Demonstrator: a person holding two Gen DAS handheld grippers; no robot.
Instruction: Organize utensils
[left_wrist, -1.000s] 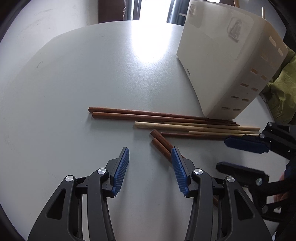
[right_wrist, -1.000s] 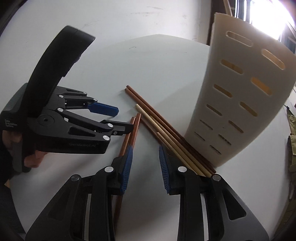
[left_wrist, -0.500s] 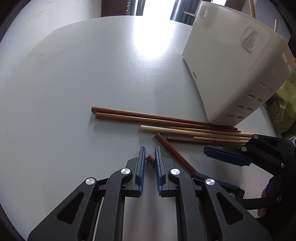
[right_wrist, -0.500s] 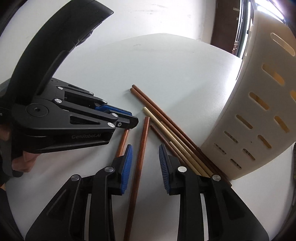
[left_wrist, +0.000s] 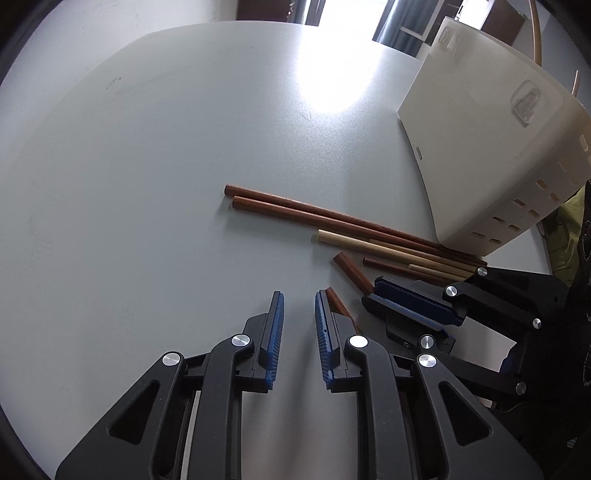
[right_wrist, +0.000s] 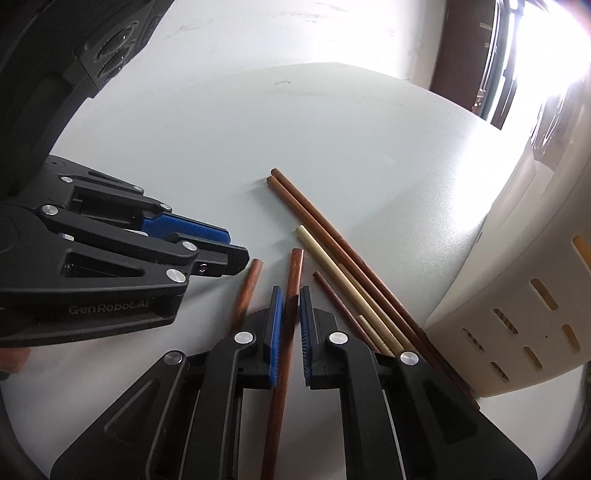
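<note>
Clamping one round dark-brown wooden chopstick (right_wrist: 286, 325) on the smooth grey worktop (right_wrist: 332, 140), the right tool (right_wrist: 291, 295) has just closed; the left tool (left_wrist: 298, 299), reopening slightly, holds nothing beside the slotted cream plastic holder (right_wrist: 524, 314).

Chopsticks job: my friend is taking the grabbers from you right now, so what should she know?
Right gripper: jaws just closed, shut on one dark brown chopstick lying on the table.
Left gripper: slightly open, jaws just opened a little, holding nothing. Its mate, the second loose brown chopstick, lies just beside its right finger.
The other chopsticks, brown and pale, lie in a row against the foot of the white slotted holder.
Done: a few sticks seem to stand in the holder already.
Left: lift the gripped one into the holder, then the rest.
</note>
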